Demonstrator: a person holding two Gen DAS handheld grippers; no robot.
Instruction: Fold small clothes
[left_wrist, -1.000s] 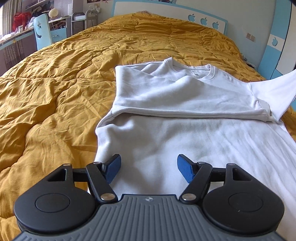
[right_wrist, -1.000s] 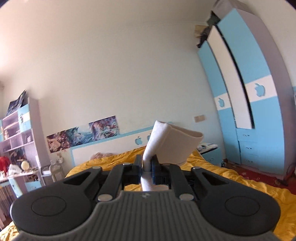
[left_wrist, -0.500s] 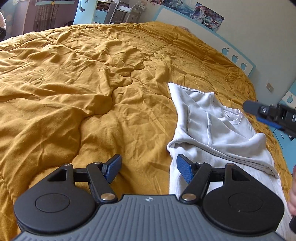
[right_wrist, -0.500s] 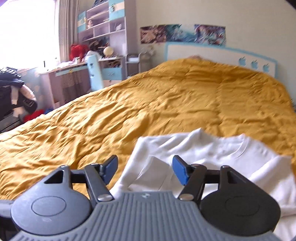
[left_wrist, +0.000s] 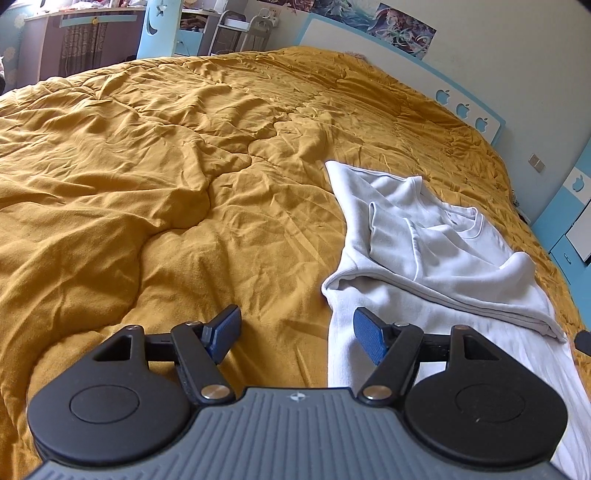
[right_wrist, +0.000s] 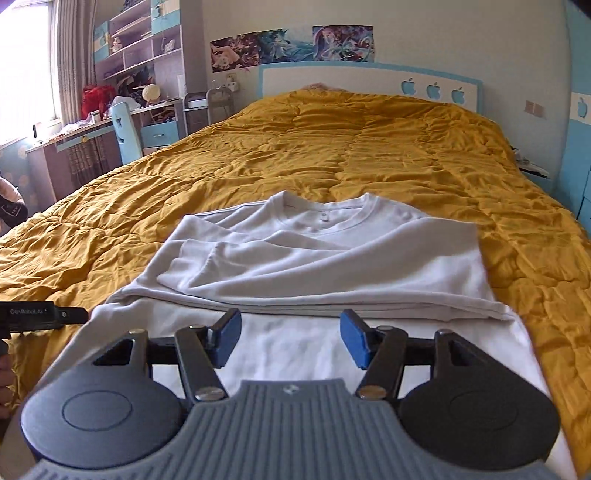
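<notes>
A white sweatshirt (right_wrist: 332, 266) lies flat on the mustard quilt (right_wrist: 332, 147), collar toward the headboard, with both sleeves folded across its chest. In the left wrist view the sweatshirt (left_wrist: 436, 251) lies to the right. My left gripper (left_wrist: 297, 334) is open and empty, low over the sweatshirt's left edge near the hem. My right gripper (right_wrist: 290, 339) is open and empty, above the lower body of the sweatshirt. The left gripper's black tip (right_wrist: 44, 315) shows at the left edge of the right wrist view.
The quilt (left_wrist: 147, 184) covers the whole bed. A white and blue headboard (right_wrist: 369, 79) stands at the far end. A desk, blue chair (right_wrist: 127, 133) and shelves stand to the left of the bed. A blue wardrobe (left_wrist: 569, 221) stands to the right.
My right gripper let go of the right sleeve, which now lies folded across the chest, and came down open over the sweatshirt. My left gripper moved left to the sweatshirt's left edge.
</notes>
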